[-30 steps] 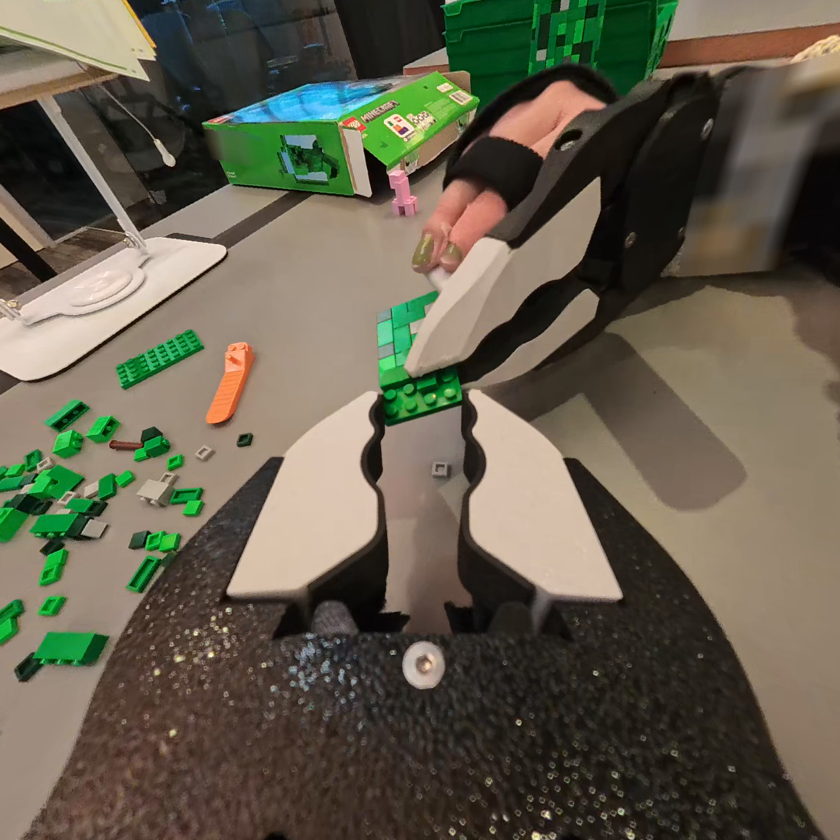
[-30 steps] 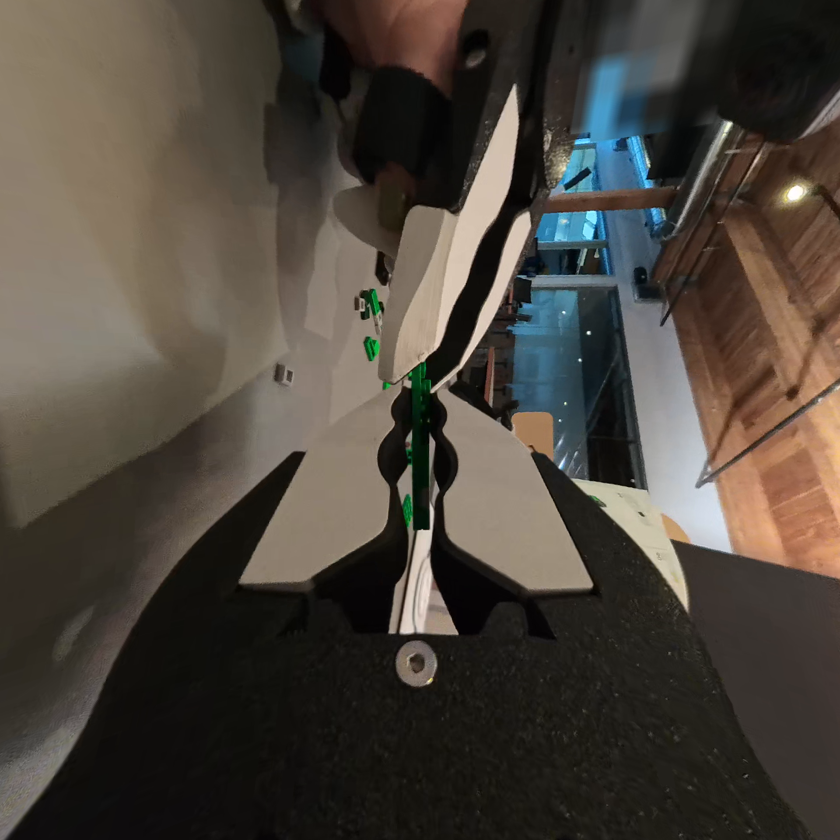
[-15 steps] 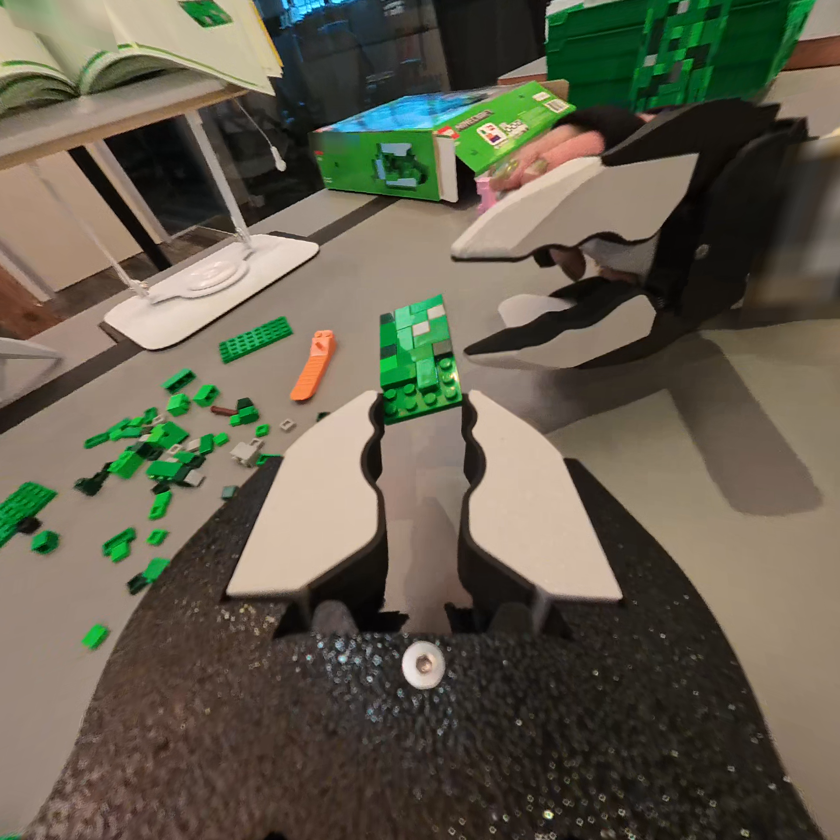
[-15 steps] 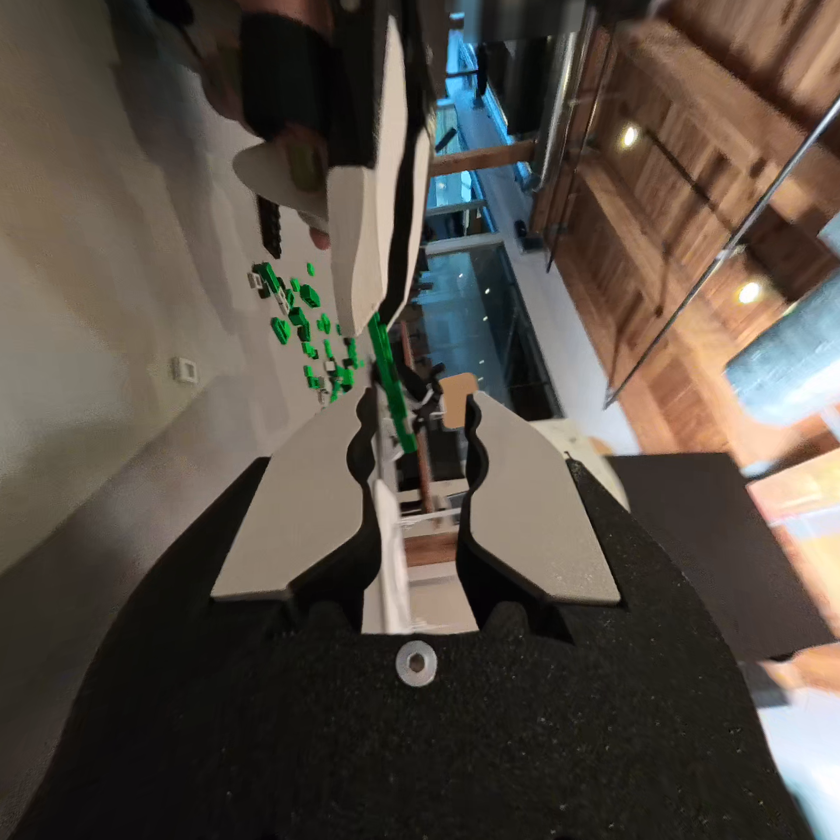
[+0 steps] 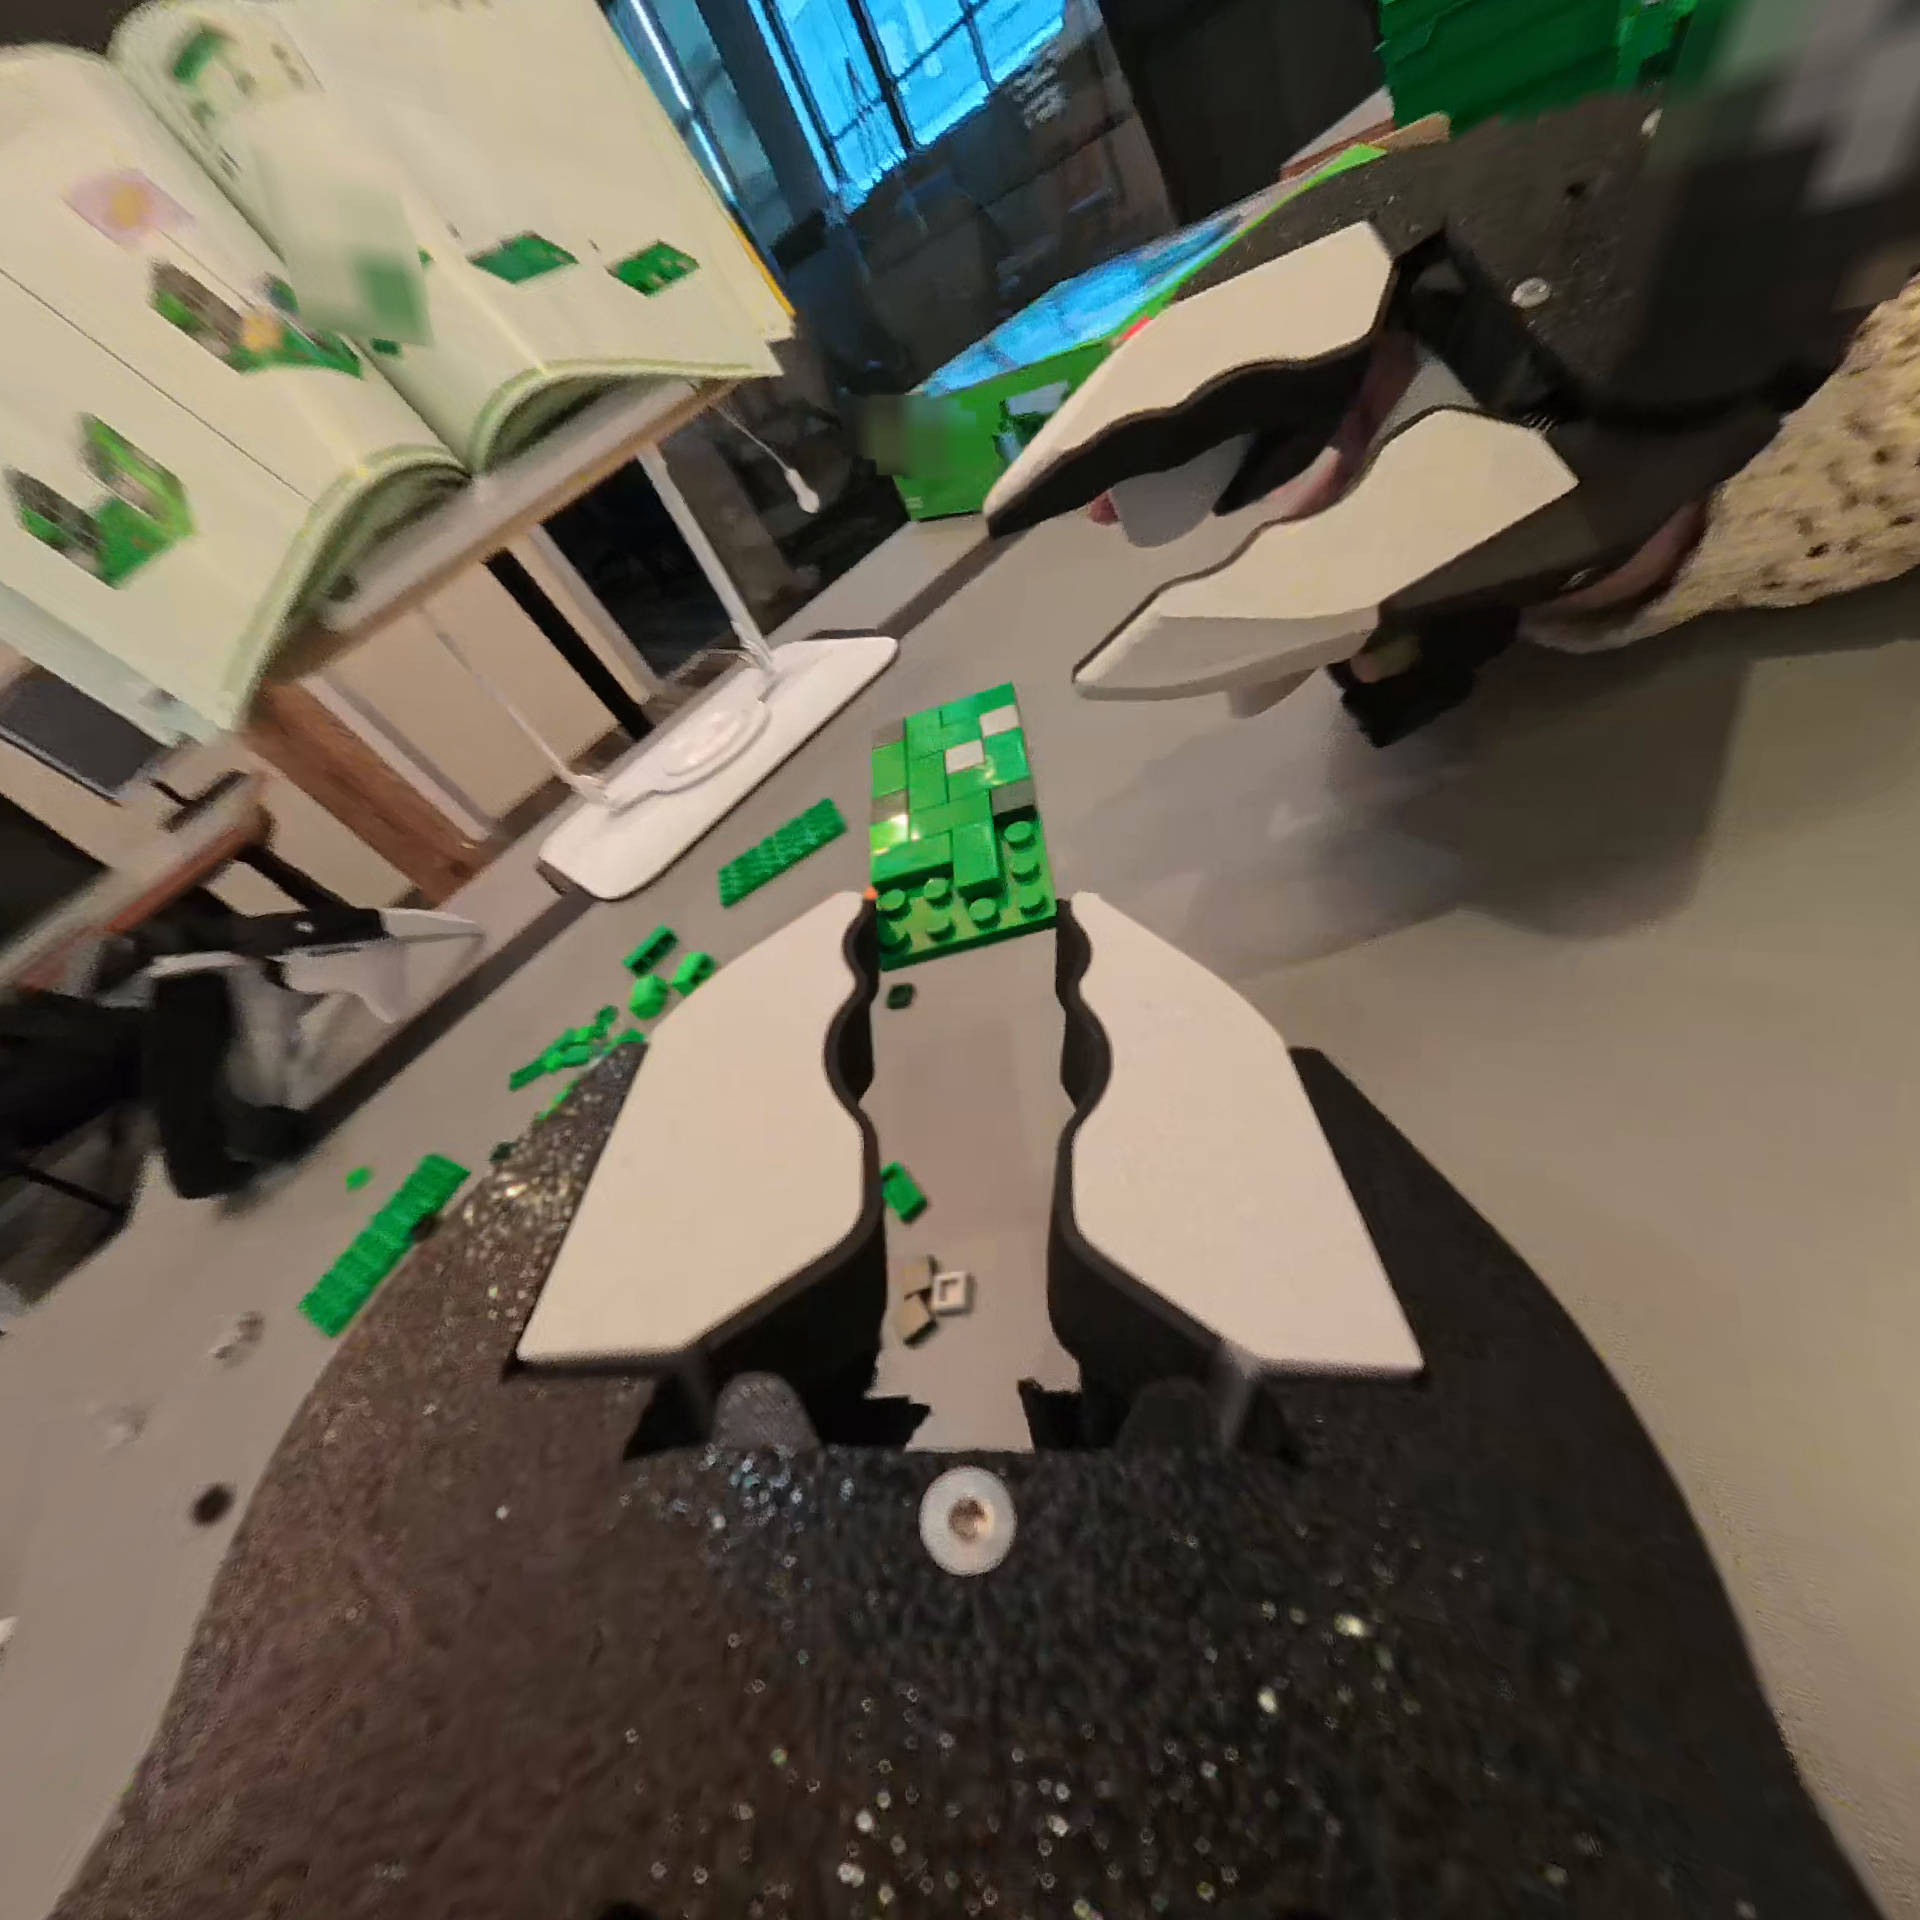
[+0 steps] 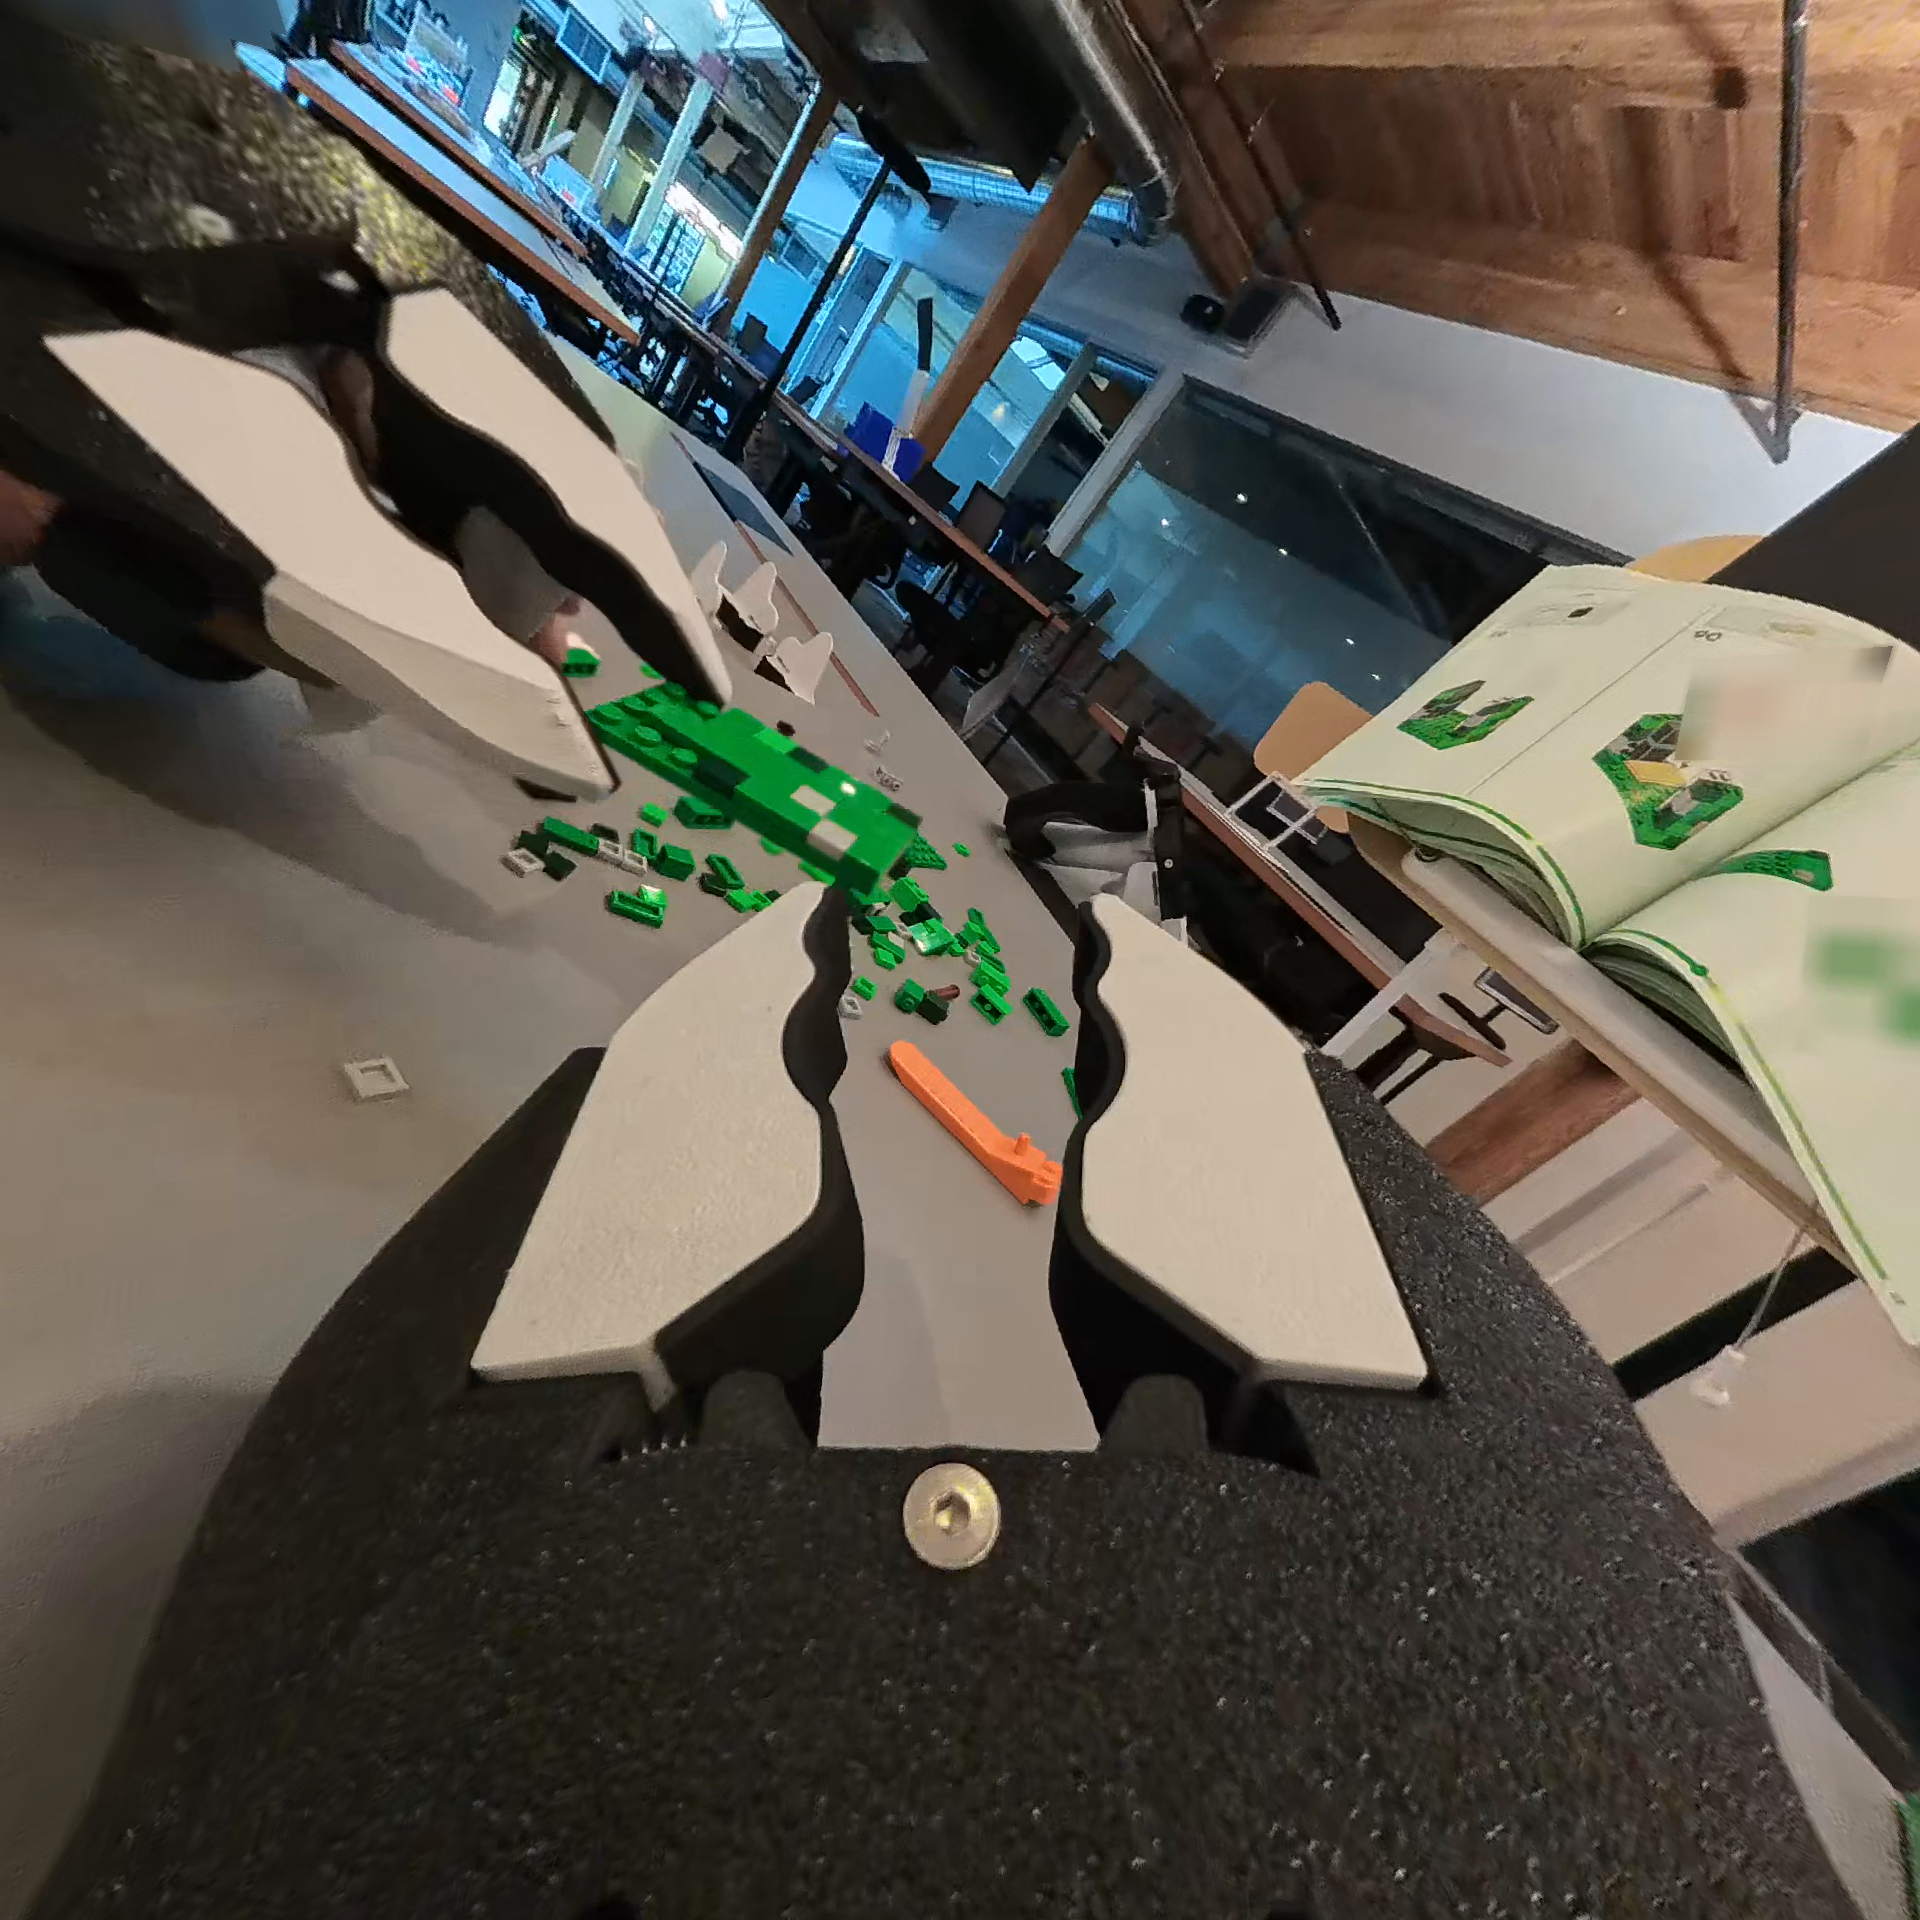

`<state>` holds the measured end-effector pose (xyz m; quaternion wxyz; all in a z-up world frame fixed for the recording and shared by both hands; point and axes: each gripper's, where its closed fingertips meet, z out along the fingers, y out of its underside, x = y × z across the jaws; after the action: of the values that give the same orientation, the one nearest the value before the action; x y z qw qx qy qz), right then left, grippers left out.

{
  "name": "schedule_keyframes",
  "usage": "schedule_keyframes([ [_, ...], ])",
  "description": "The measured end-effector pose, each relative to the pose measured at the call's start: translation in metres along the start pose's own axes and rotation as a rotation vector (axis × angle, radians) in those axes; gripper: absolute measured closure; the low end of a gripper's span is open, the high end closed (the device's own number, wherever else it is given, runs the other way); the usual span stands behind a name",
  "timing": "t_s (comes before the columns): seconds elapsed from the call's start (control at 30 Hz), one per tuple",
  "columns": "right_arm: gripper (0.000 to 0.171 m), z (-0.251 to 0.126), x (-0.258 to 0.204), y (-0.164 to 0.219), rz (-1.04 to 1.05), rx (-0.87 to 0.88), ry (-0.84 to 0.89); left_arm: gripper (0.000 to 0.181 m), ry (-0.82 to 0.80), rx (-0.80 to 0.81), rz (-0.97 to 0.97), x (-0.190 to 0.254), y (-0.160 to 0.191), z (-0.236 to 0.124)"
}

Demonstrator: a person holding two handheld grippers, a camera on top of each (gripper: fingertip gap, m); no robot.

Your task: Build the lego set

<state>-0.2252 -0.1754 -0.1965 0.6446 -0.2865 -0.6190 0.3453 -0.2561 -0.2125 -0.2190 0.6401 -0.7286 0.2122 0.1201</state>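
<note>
The left gripper (image 5: 961,914) is clamped on the near, studded end of the green lego plate (image 5: 958,821), one finger on each side edge; the plate is held above the grey table (image 5: 1507,1091), its far part covered with smooth green and grey tiles. The right gripper (image 6: 951,914) has its fingers apart and holds nothing — in the left wrist view it hangs above and to the right of the plate, not touching it. Between its fingers, on the table, lies an orange brick separator (image 6: 977,1127); beyond it many loose green pieces (image 6: 925,966) are scattered under the held plate. A second green studded plate (image 5: 781,852) lies flat on the table, near the white base of a stand (image 5: 727,748); the stand carries an open instruction booklet (image 6: 1621,769). A green box (image 5: 997,416) stands farther back.
</note>
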Motion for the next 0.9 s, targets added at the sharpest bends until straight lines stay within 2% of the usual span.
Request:
schedule_keyframes([
  [0.17, 0.133, 0.0, 0.005, 0.001, 0.054, 0.014, -0.012, 0.149, -0.066, 0.004, 0.06, -0.004, 0.001, 0.002],
  [0.4, 0.136, -0.006, 0.02, 0.005, 0.286, 0.053, -0.044, 0.15, -0.193, 0.046, 0.026, -0.043, 0.005, -0.004],
  [0.57, 0.135, -0.006, 0.04, 0.016, 0.388, 0.033, 0.024, 0.15, -0.246, 0.019, 0.083, -0.078, 0.024, -0.011],
  [0.77, 0.14, -0.007, 0.04, 0.019, 0.394, 0.032, 0.003, 0.15, -0.256, 0.018, -0.093, -0.097, 0.037, -0.028],
  [0.9, 0.148, -0.003, 0.044, 0.021, 0.455, 0.032, -0.019, 0.15, -0.226, 0.042, -0.126, -0.097, 0.036, -0.028],
])
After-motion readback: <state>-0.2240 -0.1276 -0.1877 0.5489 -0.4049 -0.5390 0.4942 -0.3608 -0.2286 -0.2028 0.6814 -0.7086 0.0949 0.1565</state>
